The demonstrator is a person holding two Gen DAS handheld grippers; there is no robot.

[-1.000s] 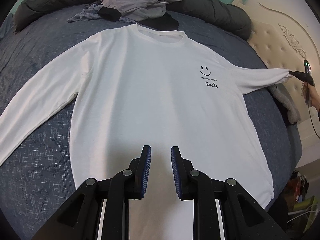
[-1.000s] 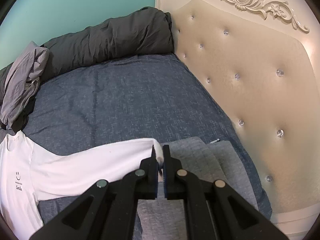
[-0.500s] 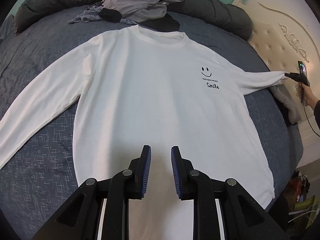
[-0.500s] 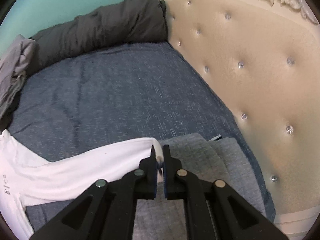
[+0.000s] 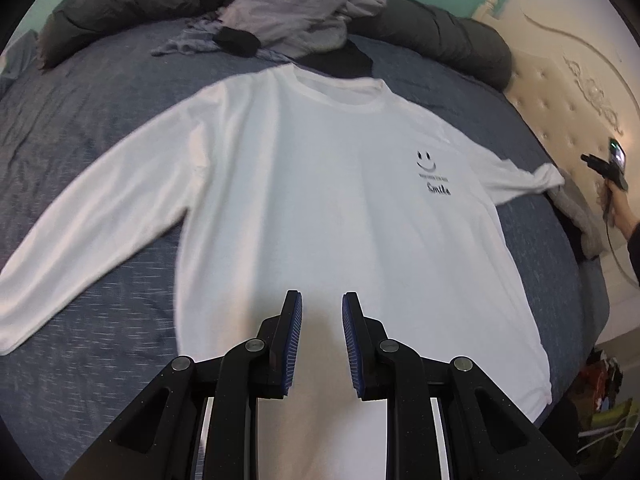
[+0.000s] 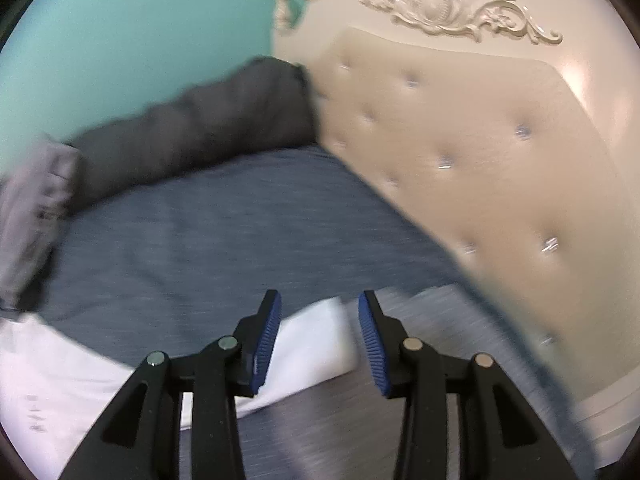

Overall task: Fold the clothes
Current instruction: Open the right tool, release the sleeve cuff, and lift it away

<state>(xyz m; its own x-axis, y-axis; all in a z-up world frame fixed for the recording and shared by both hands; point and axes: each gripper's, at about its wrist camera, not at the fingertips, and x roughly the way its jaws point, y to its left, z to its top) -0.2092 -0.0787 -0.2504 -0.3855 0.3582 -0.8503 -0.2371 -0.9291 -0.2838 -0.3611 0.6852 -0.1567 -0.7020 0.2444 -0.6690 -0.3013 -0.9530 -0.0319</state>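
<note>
A bed with a blue-grey sheet (image 5: 100,128) fills both views, and a cream tufted headboard (image 6: 480,152) with carved scrollwork stands along its right side. A rolled dark grey duvet (image 5: 440,40) runs along the far edge under a teal wall (image 6: 140,40). Spread flat and face up across the bed lies a white long-sleeved shirt (image 5: 312,200), collar away from the left wrist camera, both sleeves stretched outward; a small black smiley print with the word "Smile" (image 5: 434,178) sits on its chest. Beyond the collar is a heap of grey clothes (image 5: 288,8) with a black item among them. The left gripper (image 5: 322,336) hangs above the shirt's lower hem, its blue-padded jaws parted and empty. The right gripper (image 6: 319,336) is spread wide with nothing between its pads; the shirt's sleeve cuff (image 6: 316,344) lies below it on a folded grey cloth (image 6: 460,340), in a motion-blurred view.
</note>
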